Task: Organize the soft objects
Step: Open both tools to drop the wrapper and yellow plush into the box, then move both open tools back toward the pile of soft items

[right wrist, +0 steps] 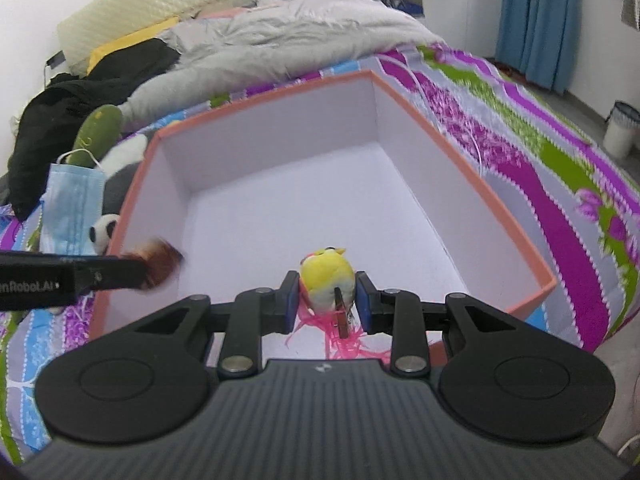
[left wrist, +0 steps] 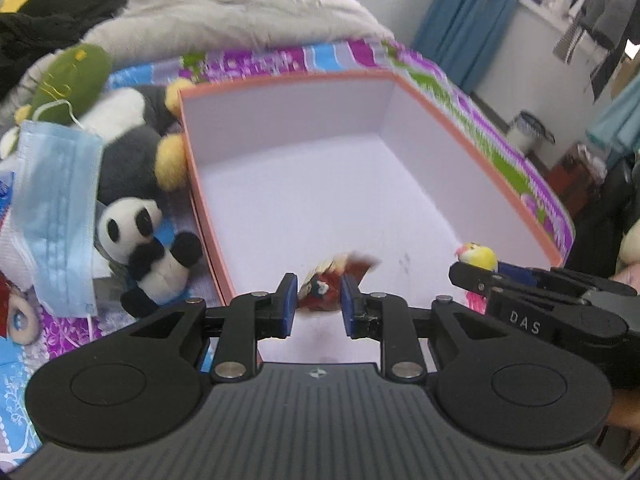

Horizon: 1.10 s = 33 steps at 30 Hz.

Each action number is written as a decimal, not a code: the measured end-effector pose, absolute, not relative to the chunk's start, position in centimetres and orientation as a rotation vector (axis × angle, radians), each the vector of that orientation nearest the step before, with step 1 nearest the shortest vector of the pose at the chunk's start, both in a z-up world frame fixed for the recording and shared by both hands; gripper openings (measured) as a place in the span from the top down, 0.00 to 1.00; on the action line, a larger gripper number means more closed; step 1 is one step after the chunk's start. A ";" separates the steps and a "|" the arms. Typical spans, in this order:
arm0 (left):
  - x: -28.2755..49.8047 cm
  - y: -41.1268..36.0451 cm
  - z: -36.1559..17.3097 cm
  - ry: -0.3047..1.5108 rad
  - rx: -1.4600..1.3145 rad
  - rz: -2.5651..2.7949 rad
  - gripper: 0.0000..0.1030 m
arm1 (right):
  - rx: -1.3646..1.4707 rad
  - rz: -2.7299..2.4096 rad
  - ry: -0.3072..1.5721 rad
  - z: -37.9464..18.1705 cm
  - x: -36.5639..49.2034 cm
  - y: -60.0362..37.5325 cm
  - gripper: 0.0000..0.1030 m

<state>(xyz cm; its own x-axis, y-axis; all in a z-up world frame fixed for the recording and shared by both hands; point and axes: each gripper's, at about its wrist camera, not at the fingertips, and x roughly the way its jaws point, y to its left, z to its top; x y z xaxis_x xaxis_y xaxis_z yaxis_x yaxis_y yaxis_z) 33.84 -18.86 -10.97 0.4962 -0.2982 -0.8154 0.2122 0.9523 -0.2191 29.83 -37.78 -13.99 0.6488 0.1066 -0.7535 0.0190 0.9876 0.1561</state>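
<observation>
Left claw (left wrist: 319,300): holding a small reddish-brown plush toy (left wrist: 325,286).
Right claw (right wrist: 327,300): holding a yellow plush bird (right wrist: 327,278).
Orange-rimmed white cardboard box (left wrist: 288,92): beneath both claws.

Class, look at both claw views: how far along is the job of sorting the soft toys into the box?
Done: nothing yet; the box holds no toys. In hand: the left claw has a small brown plush between its pads and the right claw a yellow bird plush, both over the box's near edge. Left: the panda plush, the penguin plush, the green plush and the blue face mask beside the box.
</observation>
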 end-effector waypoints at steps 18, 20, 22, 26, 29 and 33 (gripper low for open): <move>29.1 -16.5 -3.1 0.832 -0.076 -0.320 0.69 | 0.176 0.091 0.696 -7.2 25.9 -36.7 0.48; 28.0 -15.8 -1.8 0.810 -0.097 -0.327 0.69 | 0.175 0.109 0.666 -5.9 25.0 -36.1 0.48; 26.9 -14.9 -0.4 0.780 -0.113 -0.330 0.69 | 0.177 0.135 0.635 -4.5 24.1 -35.3 0.48; 24.4 -13.3 1.7 0.733 -0.132 -0.316 0.69 | 0.177 0.183 0.585 -2.3 22.4 -34.0 0.48; 22.3 -11.8 3.0 0.699 -0.148 -0.298 0.69 | 0.177 0.218 0.558 -1.2 21.2 -32.9 0.48; 19.6 -9.8 4.2 0.655 -0.156 -0.268 0.69 | 0.192 0.264 0.539 -0.4 19.4 -31.4 0.48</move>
<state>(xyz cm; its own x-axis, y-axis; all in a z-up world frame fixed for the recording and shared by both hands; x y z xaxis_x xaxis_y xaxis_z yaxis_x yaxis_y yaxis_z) 19.55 -9.78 4.23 0.7606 -0.2936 -0.5791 0.1961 0.9541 -0.2261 19.43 -31.40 -0.41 0.8259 0.2971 -0.4792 -0.1969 0.9484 0.2487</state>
